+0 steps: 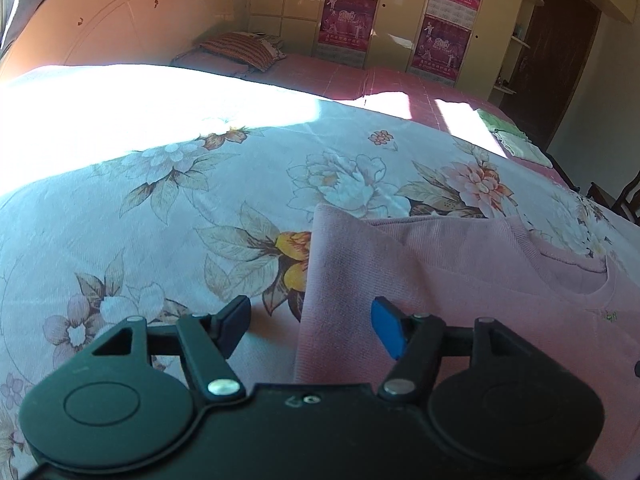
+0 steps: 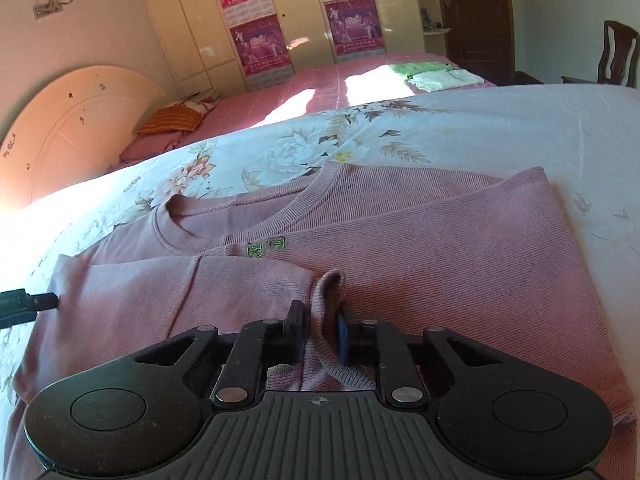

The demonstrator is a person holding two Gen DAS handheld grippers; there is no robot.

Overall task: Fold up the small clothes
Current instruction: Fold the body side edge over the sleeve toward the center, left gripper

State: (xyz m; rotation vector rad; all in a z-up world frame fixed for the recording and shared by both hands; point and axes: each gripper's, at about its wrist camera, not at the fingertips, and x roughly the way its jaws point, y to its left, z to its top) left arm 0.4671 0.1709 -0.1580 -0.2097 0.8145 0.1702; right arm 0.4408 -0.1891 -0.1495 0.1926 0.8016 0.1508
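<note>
A pink knit sweater [image 2: 420,248] with a small green logo lies on the floral bedspread [image 2: 440,128], both side parts folded inward. My right gripper [image 2: 322,328] is shut on a raised fold of the sweater near its lower middle. My left gripper [image 1: 310,330] is open and empty, straddling the sweater's left folded edge [image 1: 360,264] just above the bedspread [image 1: 160,200]. The left gripper's tip shows at the left edge of the right wrist view [image 2: 24,304].
A second bed with a pink cover [image 2: 320,84] stands beyond, with folded green and white clothes [image 2: 436,74] and a striped pillow [image 2: 176,118]. A wardrobe with posters [image 2: 260,32], a headboard [image 2: 80,120], a door and a chair [image 2: 618,54] line the room.
</note>
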